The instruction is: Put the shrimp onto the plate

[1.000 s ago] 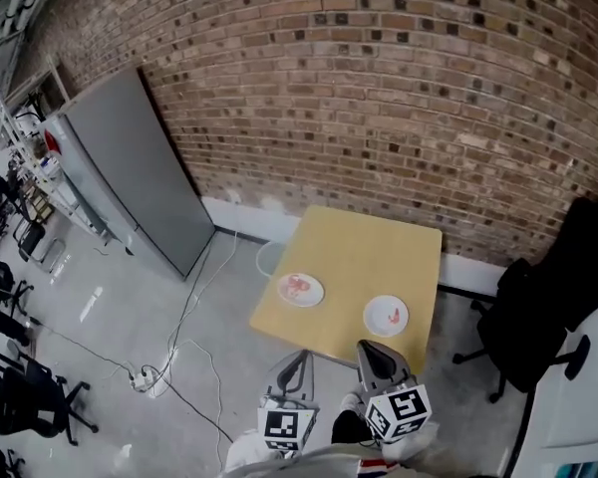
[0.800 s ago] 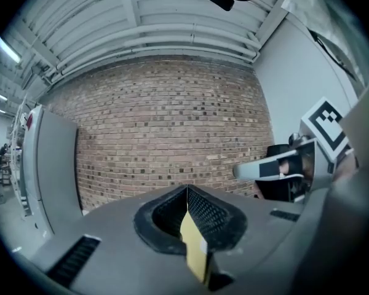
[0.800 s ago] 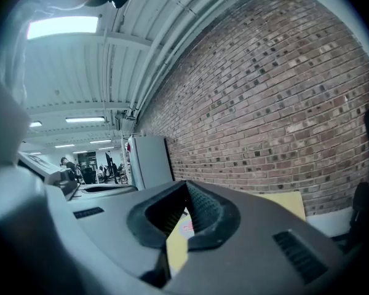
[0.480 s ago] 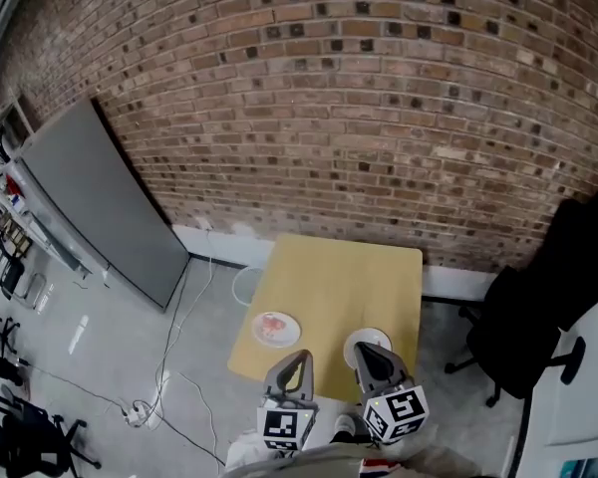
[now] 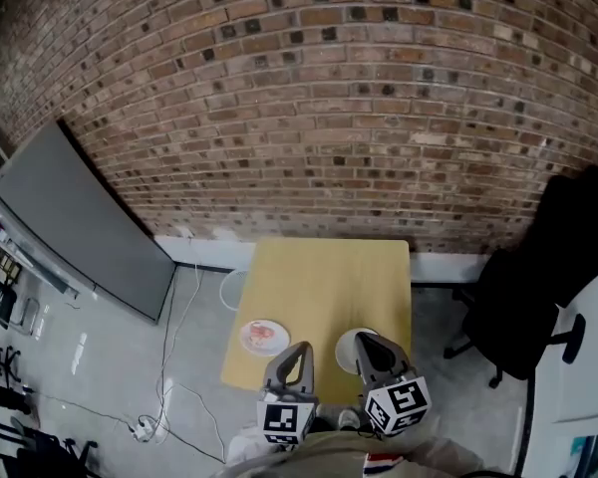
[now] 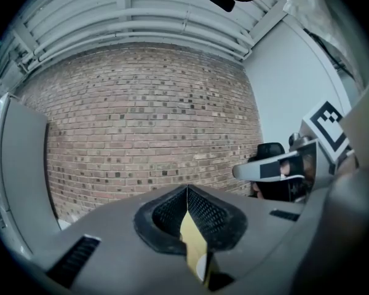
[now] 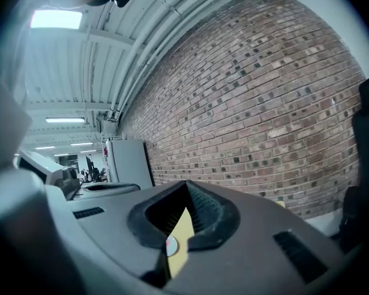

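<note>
As both grippers hover at the near edge of the yellow table (image 5: 329, 277), each has its jaws clenched tight with nothing between them. The left gripper (image 5: 301, 350) sits just right of a white plate (image 5: 244, 340) carrying the pink shrimp (image 5: 266, 335). The right gripper (image 5: 361, 340) covers part of a second white plate (image 5: 345, 353). A brick wall (image 5: 309, 118) stands behind the table, with a black office chair (image 5: 518, 307) to the right.

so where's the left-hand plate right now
In the head view the plate sits near the yellow table's front left corner, just left of the left gripper.
</note>
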`<state>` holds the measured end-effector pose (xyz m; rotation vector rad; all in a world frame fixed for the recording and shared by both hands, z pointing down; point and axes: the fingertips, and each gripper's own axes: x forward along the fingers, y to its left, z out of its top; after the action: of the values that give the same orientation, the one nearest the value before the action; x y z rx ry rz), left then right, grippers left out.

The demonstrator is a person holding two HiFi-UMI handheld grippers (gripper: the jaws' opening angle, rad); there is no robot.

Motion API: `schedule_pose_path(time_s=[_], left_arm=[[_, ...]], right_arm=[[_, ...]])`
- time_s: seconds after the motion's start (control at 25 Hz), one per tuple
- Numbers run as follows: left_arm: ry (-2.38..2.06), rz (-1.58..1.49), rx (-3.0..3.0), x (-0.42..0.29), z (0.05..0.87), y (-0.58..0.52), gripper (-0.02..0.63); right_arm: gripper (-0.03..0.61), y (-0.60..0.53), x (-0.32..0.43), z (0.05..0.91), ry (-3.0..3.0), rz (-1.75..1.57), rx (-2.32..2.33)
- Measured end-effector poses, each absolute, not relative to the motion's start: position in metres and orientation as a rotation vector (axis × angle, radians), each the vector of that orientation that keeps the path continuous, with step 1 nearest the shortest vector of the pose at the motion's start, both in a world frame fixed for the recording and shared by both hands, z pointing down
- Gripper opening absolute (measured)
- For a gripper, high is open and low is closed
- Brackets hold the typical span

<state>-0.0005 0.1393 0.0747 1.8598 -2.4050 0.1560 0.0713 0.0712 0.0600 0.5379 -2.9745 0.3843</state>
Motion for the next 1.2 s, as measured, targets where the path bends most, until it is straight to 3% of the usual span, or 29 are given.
schedule_pose_path(time_s=[0.4, 1.2], left_arm=[[-2.31, 0.16, 1.945, -0.029, 0.09, 0.113, 0.011], [-2.138, 0.125, 2.08, -0.15, 0.108, 0.098, 0.011]], right_arm=[[0.023, 0.052, 0.051, 0.072, -2.913, 0.389, 0.668], [0.025, 0.05, -0.056, 0.086, -2.81, 0.39, 0.898]])
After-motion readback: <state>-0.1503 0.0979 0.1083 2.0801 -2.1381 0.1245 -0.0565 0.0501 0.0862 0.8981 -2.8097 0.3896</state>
